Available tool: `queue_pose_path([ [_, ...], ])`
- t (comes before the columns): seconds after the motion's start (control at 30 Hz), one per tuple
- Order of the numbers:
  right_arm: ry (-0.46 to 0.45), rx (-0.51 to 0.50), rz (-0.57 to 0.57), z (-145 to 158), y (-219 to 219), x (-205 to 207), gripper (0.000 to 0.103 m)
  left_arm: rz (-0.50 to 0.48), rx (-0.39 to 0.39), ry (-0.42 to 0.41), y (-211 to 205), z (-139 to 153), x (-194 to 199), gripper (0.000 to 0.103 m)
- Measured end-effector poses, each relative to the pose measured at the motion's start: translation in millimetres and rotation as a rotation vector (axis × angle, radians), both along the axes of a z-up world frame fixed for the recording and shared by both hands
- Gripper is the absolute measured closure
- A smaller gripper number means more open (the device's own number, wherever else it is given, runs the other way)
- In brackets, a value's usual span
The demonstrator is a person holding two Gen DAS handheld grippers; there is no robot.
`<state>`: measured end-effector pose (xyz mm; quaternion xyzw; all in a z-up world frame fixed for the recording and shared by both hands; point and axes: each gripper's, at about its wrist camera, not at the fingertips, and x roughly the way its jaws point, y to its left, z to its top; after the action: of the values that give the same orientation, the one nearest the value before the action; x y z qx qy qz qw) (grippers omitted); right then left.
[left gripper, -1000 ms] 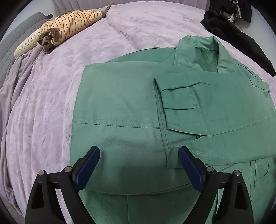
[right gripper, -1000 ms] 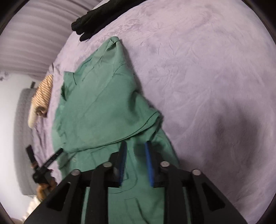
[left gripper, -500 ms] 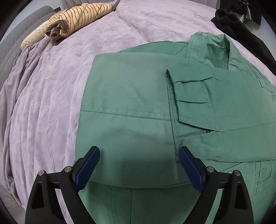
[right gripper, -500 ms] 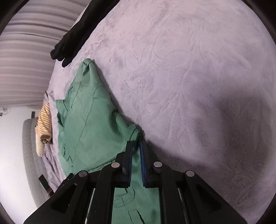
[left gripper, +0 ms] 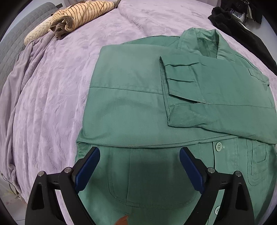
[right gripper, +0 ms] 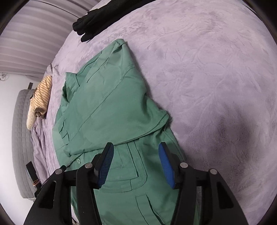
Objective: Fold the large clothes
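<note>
The green jacket (left gripper: 131, 97) lies spread on the lilac bedspread (left gripper: 57, 90), collar toward the far side. Both sides and a sleeve (left gripper: 216, 90) are already turned in across its chest, so the top half is a neat block, while the lower front, with its pockets and buttons, lies flat nearest the cameras.

The step in hand looks like the end of the side folds — what remains, by my reading, is the fold along the length.

The left tool (left gripper: 139, 166) hangs over the hem-side cloth with its jaws spread wide and nothing between them. The right tool (right gripper: 135, 162) is over the jacket's right edge, its jaws opening, the pads clear of the cloth.

Next, each tool probably needs to pinch a bottom corner and carry the hem up toward the collar — evenly, or the tucked sleeve may slide out.

A striped garment (left gripper: 81, 15) and dark clothes (left gripper: 242, 29) lie well apart at the far edge of the bed.
</note>
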<state>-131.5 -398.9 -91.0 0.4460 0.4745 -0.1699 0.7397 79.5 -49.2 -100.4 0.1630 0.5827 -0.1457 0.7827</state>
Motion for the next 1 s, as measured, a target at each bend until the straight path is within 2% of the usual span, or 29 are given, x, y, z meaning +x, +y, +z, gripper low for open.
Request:
queue_pose_path([
  [0.03, 0.002, -0.002, 0.007, 0.9, 1.4, 1.7, 0.043, 0.005, 0.005, 0.005, 0.1, 0.4, -0.6, 0.0],
  [0.17, -0.005, -0.016, 0.033, 6.3, 4.8, 7.2, 0.024, 0.009, 0.005, 0.005, -0.7, 3.6, -10.2, 0.0],
  [0.23, -0.013, -0.022, 0.045, 9.4, 6.2, 9.5, 0.024, 0.005, 0.01, 0.002, -1.1, 5.5, -12.1, 0.0],
  [0.33, -0.021, -0.057, 0.068, 15.3, 9.3, 14.8, 0.015, 0.004, 0.019, 0.005, -1.5, 7.4, -13.4, 0.0],
  [0.5, -0.052, -0.107, 0.087, 25.6, 14.9, 19.2, 0.015, 0.004, 0.026, 0.011, -1.1, 7.3, -17.5, 0.0],
  [0.8, -0.095, -0.002, 0.1, 15.9, 18.2, 19.3, 0.014, -0.008, 0.062, 0.022, 1.1, 1.2, -26.6, 0.0],
  [1.0, -0.074, 0.022, 0.119, 11.2, 17.5, 15.6, 0.014, -0.021, 0.098, 0.007, 2.1, -2.5, -34.6, 0.0],
])
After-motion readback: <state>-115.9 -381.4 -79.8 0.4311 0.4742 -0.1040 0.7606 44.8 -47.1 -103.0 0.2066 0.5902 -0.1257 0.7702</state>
